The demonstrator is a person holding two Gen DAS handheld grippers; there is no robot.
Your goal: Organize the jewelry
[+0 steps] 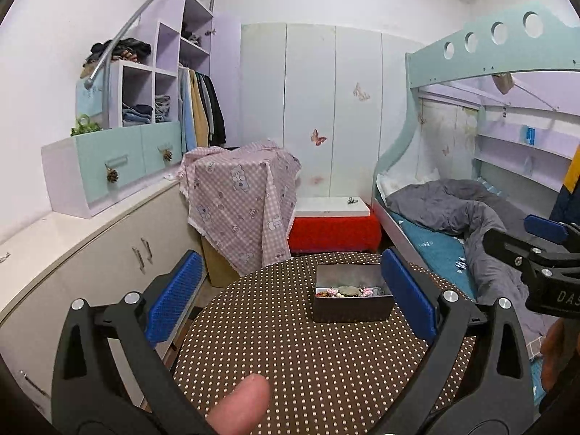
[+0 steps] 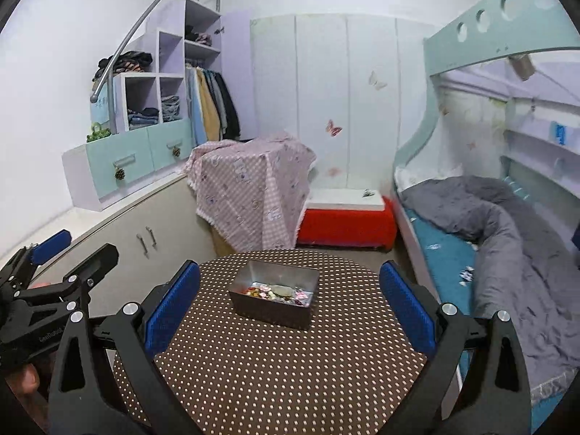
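Observation:
A grey metal tin (image 1: 351,304) (image 2: 272,310) stands on the far part of a round table (image 1: 301,355) (image 2: 275,366) with a brown cloth with white dots. Inside the tin lie several small pieces of jewelry (image 1: 348,291) (image 2: 277,293), pink, red and pearl-coloured. My left gripper (image 1: 291,299) is open and empty, held above the table's near side, short of the tin. My right gripper (image 2: 290,304) is open and empty, also short of the tin. The right gripper shows at the right edge of the left wrist view (image 1: 543,253); the left gripper shows at the left edge of the right wrist view (image 2: 54,275).
A bunk bed with a grey quilt (image 1: 471,214) (image 2: 507,224) stands right of the table. A low cabinet (image 1: 90,253) (image 2: 145,217) runs along the left. A box under a pink checked cloth (image 1: 243,199) (image 2: 253,188) and a red stool (image 1: 333,232) (image 2: 348,224) stand behind.

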